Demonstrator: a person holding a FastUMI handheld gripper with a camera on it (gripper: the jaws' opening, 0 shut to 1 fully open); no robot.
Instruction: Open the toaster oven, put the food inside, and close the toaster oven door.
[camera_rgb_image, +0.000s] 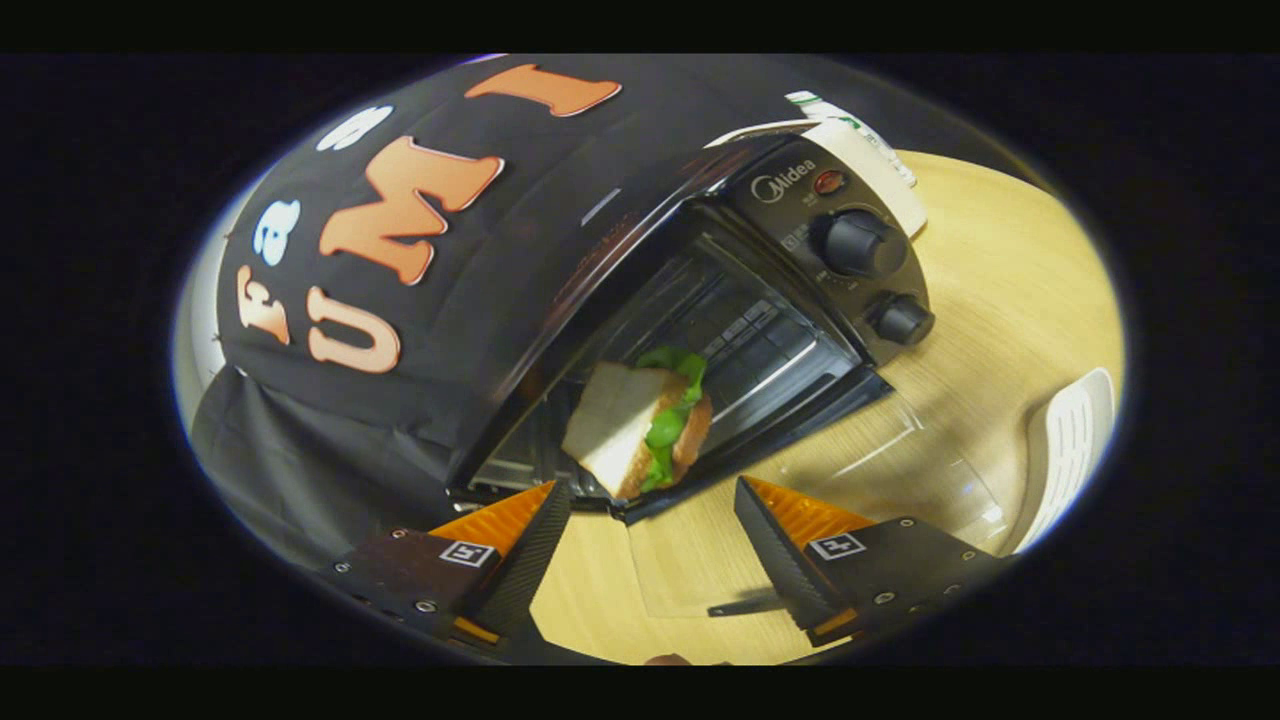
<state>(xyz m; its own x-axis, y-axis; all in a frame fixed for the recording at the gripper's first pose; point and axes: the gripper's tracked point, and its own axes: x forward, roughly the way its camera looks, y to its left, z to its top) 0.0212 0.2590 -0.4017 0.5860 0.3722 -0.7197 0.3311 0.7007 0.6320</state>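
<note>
Black cloth wall (330, 420) sits behind and left of the toaster oven (640, 250). Toaster oven: black body, tilted in the fisheye view, standing on a light wood bench (1000, 290).

Oven cavity is open. Sandwich (640, 425) is in the cavity mouth at its near-left end: white bread, green lettuce sticking out top and side, browned crust edge. It looks propped at an angle on the rack; can't tell exactly what it rests on.

Glass door (880, 470) is folded down flat in front of the oven, lying over the bench, transparent with faint reflections; its dark hinge edge runs along the oven's lower front.

Control panel on the oven's right end: upper knob (855, 243), lower knob (903, 320), small red indicator (829, 182) above them.

Hand-held gripper (650, 545) is just in front of the oven, over the bench and the door's left part. Fingers spread wide, nothing between them, nothing touched. Left finger (525, 560) sits just below the oven's near-left corner, close to the sandwich but clear of it. Right finger (790, 560) is over the glass door.

White slotted spatula (1068, 450) lies on the bench well right of the oven, beyond the door. White object (870, 150) behind the oven's right end, too distorted to identify.
</note>
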